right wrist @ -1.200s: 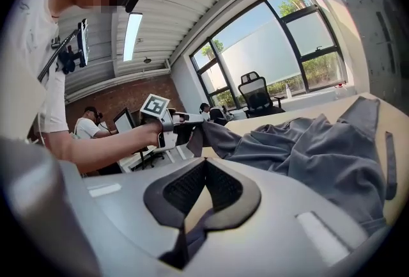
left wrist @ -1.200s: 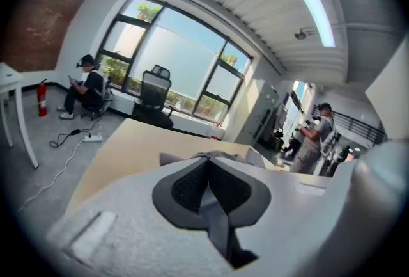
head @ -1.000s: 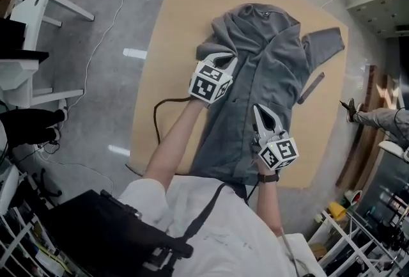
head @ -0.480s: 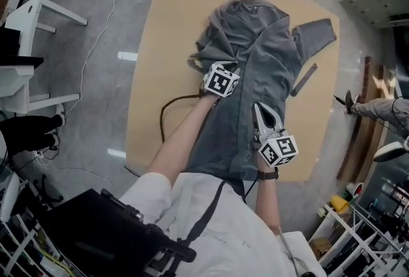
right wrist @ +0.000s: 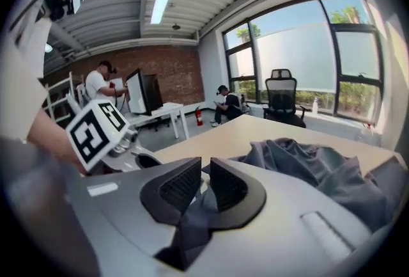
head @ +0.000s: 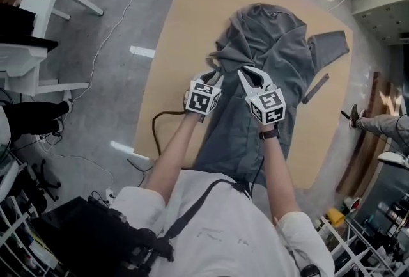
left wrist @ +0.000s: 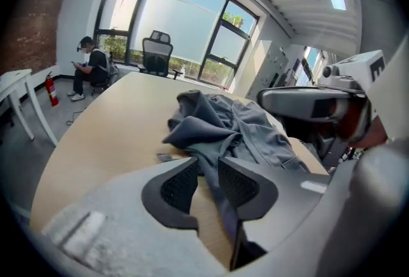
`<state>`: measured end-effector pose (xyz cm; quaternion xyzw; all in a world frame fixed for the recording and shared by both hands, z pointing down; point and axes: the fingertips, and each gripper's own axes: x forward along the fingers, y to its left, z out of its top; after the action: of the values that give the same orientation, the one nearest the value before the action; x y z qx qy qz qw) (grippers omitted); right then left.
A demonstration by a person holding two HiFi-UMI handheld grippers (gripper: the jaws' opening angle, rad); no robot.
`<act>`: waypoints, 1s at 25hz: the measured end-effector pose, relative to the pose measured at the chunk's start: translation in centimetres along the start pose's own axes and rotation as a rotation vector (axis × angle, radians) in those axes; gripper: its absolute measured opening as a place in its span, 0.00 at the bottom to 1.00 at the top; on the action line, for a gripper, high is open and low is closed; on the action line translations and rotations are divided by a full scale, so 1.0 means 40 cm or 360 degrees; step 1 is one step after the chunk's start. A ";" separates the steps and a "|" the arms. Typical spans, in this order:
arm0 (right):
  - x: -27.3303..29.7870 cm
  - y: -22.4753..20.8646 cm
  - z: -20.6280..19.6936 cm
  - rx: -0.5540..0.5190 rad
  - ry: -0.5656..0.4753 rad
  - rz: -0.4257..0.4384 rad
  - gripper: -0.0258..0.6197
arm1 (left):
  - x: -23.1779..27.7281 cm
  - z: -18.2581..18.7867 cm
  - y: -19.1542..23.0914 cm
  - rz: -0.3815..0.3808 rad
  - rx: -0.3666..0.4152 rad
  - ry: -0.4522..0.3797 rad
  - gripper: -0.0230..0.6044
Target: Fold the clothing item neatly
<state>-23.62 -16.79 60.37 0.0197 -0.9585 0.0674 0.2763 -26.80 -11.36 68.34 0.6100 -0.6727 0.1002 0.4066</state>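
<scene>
Now left gripper and right gripper have just eased apart, cloth loose between; garment half-folded, rumpled; neatening remains.

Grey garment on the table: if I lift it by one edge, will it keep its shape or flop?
Likely floppy: the grey garment lies in soft bunched folds, so a lifted edge would probably sag. Probably light, as the cloth looks thin. Its sleeve lies spread to one side and may trail across the table.

Tall windows meet a brick wall
</scene>
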 end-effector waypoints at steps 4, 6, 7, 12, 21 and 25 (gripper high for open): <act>0.183 0.066 -0.032 -0.0304 0.0295 0.0093 0.18 | -0.085 -0.060 0.108 0.0120 -0.0128 -0.0013 0.21; 0.258 0.083 -0.072 -0.0339 0.0408 0.0053 0.23 | -0.120 -0.078 0.152 0.0170 -0.0165 -0.0031 0.21; 0.288 0.081 -0.089 -0.0317 0.0431 0.0002 0.25 | -0.133 -0.083 0.167 0.0187 -0.0180 -0.0044 0.21; 0.390 0.021 -0.149 0.0001 0.0500 -0.0332 0.50 | -0.171 -0.088 0.205 0.0226 -0.0230 -0.0098 0.21; 0.423 -0.043 -0.159 0.0111 0.0536 -0.0501 0.16 | -0.199 -0.112 0.210 0.0242 -0.0298 -0.0106 0.21; 0.388 -0.029 -0.151 0.0107 0.0476 -0.0410 0.08 | -0.195 -0.118 0.200 0.0236 -0.0301 -0.0103 0.21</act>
<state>-33.50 -17.10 73.85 0.1410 -0.8936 0.0655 0.4210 -32.59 -0.74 69.06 0.5206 -0.7351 0.0463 0.4318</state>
